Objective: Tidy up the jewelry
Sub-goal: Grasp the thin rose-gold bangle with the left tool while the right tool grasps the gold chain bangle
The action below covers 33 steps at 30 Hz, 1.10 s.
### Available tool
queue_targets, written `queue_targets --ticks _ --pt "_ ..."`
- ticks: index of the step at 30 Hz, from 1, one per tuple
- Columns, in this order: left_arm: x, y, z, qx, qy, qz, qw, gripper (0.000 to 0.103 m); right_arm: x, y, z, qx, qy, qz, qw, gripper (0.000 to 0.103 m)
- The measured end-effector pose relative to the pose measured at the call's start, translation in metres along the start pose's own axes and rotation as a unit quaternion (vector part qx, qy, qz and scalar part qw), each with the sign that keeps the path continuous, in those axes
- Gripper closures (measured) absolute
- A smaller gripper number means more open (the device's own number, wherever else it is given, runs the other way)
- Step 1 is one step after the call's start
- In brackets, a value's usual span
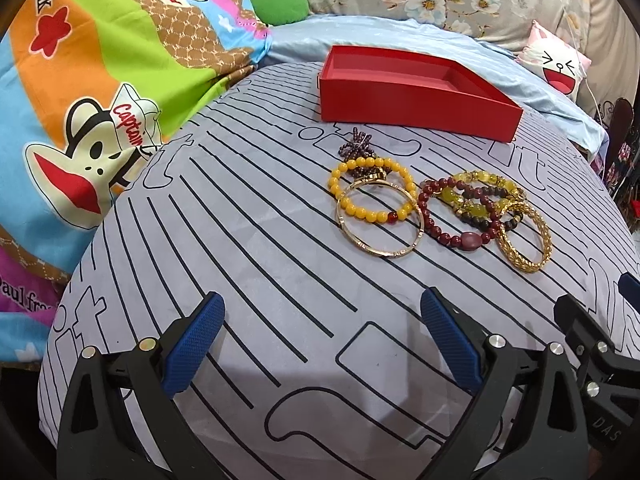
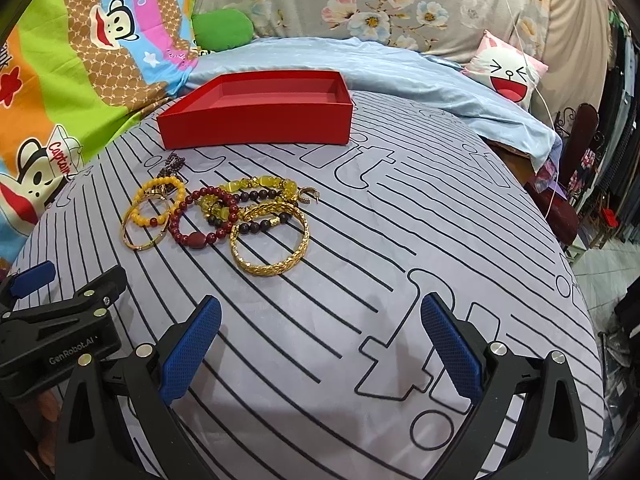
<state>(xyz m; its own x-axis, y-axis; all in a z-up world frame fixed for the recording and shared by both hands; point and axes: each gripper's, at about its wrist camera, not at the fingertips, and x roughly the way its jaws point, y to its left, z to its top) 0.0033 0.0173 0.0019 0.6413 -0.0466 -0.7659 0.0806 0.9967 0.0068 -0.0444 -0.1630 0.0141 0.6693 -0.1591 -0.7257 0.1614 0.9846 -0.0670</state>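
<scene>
Several bracelets lie in a loose pile on the grey striped bedcover [image 1: 248, 264]. They include a yellow bead bracelet [image 1: 370, 216], a thin gold bangle [image 1: 380, 254], a dark red bead bracelet [image 1: 436, 230], a woven gold bangle [image 1: 540, 248] and a small purple bead piece [image 1: 358, 146]. An open, empty red box [image 1: 416, 100] stands behind them. My left gripper [image 1: 322, 312] is open, short of the pile. In the right wrist view the woven gold bangle [image 2: 272, 270], the red box [image 2: 256, 120] and the pile show ahead. My right gripper [image 2: 320, 312] is open and empty.
A colourful cartoon blanket [image 1: 80, 100] lies to the left. A light blue sheet [image 2: 400, 64], a floral pillow [image 2: 380, 0] and a small cartoon cushion [image 2: 508, 72] lie behind the box. The bed's edge falls away at the right [image 2: 580, 272].
</scene>
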Motion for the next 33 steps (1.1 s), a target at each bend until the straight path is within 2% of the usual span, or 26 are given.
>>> queue_targets --ticks 8,14,17,24,33 --pt "0.005 0.000 0.018 0.008 0.005 -0.013 0.9999 0.009 0.021 0.003 0.021 -0.001 0.018 0.016 1.000 0.007" --pt "0.009 0.015 0.031 -0.011 0.011 -0.014 0.9998 0.009 0.040 0.019 0.034 -0.021 0.030 0.029 0.999 0.015" --pt "0.013 0.019 0.035 -0.013 0.013 -0.013 0.9997 0.009 0.048 0.023 0.038 -0.024 0.037 0.033 0.999 0.020" --pt "0.020 0.005 0.040 0.008 0.021 -0.030 0.9993 0.009 0.056 0.021 0.040 -0.024 0.048 0.051 0.997 0.049" --pt "0.037 -0.011 0.040 0.016 0.039 -0.042 0.9982 0.009 0.048 0.003 0.046 -0.007 0.048 0.058 0.997 0.049"
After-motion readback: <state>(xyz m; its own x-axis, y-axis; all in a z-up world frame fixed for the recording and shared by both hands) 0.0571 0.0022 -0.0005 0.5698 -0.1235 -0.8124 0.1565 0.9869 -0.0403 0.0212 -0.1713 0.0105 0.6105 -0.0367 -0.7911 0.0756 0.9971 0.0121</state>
